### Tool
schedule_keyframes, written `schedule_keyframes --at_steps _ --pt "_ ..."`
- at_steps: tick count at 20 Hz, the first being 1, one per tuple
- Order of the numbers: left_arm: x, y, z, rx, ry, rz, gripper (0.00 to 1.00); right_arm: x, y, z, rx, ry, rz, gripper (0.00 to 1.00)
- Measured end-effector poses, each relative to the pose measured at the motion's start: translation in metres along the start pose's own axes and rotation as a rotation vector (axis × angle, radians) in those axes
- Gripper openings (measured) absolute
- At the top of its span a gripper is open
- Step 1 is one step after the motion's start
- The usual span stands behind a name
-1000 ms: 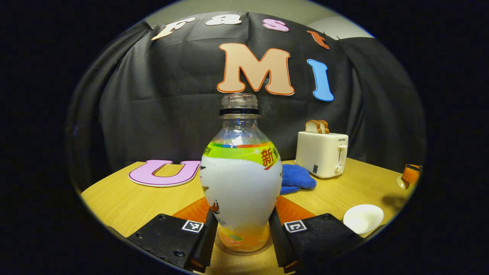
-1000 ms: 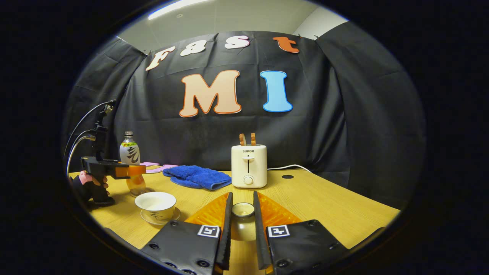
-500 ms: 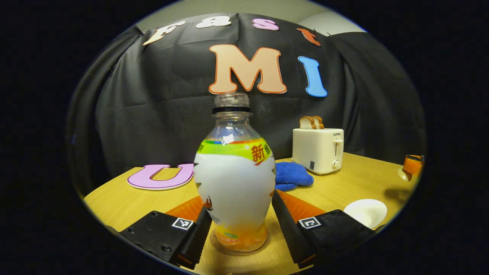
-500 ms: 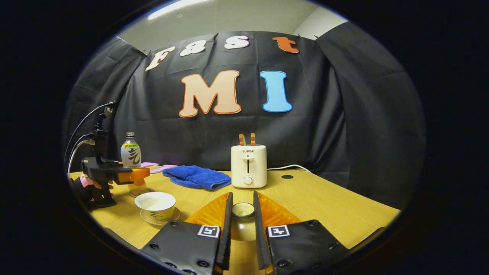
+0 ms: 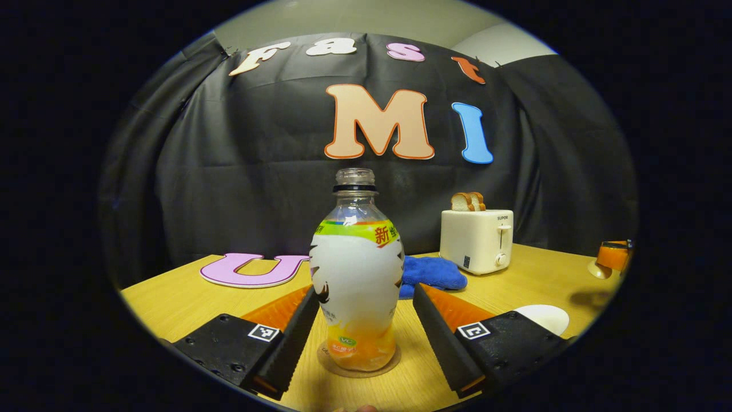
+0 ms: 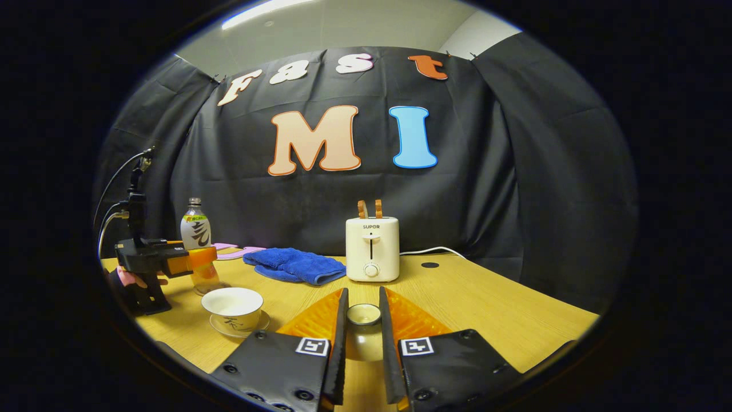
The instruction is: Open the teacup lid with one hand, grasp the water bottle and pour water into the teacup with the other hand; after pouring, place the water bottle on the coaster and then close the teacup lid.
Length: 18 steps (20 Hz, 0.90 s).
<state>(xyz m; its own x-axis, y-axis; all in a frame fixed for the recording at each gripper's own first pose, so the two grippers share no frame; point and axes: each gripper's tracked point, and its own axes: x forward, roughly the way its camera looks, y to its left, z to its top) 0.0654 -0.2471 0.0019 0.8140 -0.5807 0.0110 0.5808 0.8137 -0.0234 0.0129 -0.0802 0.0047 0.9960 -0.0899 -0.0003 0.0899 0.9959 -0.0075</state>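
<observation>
Now the left gripper [image 5: 363,320] is spread wide beside the clear plastic labelled bottle [image 5: 357,280] standing on the round brown coaster [image 5: 358,367]; the right gripper [image 6: 362,335], pinching the small round teacup lid [image 6: 363,314], is best carrying it slowly, level, over the white teacup [image 6: 234,309].

Toaster [image 6: 372,248] front: brand "SUPOR" (also legible, smaller, in left gripper view [image 5: 476,241]).
</observation>
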Motion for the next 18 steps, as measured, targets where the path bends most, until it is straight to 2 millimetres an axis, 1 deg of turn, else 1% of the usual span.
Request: schedule_keyframes --at_steps 1,3,4,7,9,10,11,12,13,14,16,17,18 --pt "-0.005 -0.002 0.0 0.001 0.0 -0.008 0.96 0.0 0.001 0.0 0.0 0.0 0.003 0.31" --pt "-0.019 -0.004 0.001 0.002 -0.003 -0.018 0.96 0.0 0.004 -0.001 0.001 0.001 0.015 0.31" --pt "-0.026 -0.002 0.002 0.001 -0.004 -0.011 0.96 -0.001 0.007 0.0 0.002 0.0 0.027 0.33" --pt "-0.048 0.008 0.003 0.005 -0.006 0.037 0.96 0.0 0.026 -0.002 0.003 0.006 0.08 0.3" --pt "-0.062 0.009 0.003 0.003 -0.005 0.044 0.96 0.002 0.041 -0.003 0.004 0.009 0.106 0.31" --pt "-0.067 0.012 0.003 0.005 -0.007 0.057 0.96 0.004 0.048 -0.003 0.004 0.01 0.119 0.31" --pt "-0.073 0.016 0.003 0.005 -0.005 0.074 0.99 0.005 0.058 -0.003 0.005 0.011 0.132 0.31" --pt "-0.08 0.021 0.004 0.005 -0.004 0.093 0.96 0.008 0.066 -0.003 0.005 0.012 0.145 0.32" --pt "-0.086 0.025 0.004 0.005 -0.004 0.114 0.96 0.009 0.079 -0.005 0.006 0.016 0.168 0.32" --pt "-0.091 0.029 0.004 0.007 -0.004 0.137 0.96 0.013 0.09 -0.005 0.007 0.017 0.187 0.29" --pt "-0.099 0.036 0.003 0.008 -0.003 0.174 0.96 0.017 0.11 -0.007 0.009 0.022 0.221 0.31" --pt "-0.105 0.04 0.004 0.009 -0.003 0.192 0.96 0.022 0.131 -0.008 0.01 0.027 0.265 0.3" --pt "-0.107 0.043 0.004 0.009 -0.003 0.203 0.96 0.025 0.154 -0.008 0.01 0.032 0.328 0.31"
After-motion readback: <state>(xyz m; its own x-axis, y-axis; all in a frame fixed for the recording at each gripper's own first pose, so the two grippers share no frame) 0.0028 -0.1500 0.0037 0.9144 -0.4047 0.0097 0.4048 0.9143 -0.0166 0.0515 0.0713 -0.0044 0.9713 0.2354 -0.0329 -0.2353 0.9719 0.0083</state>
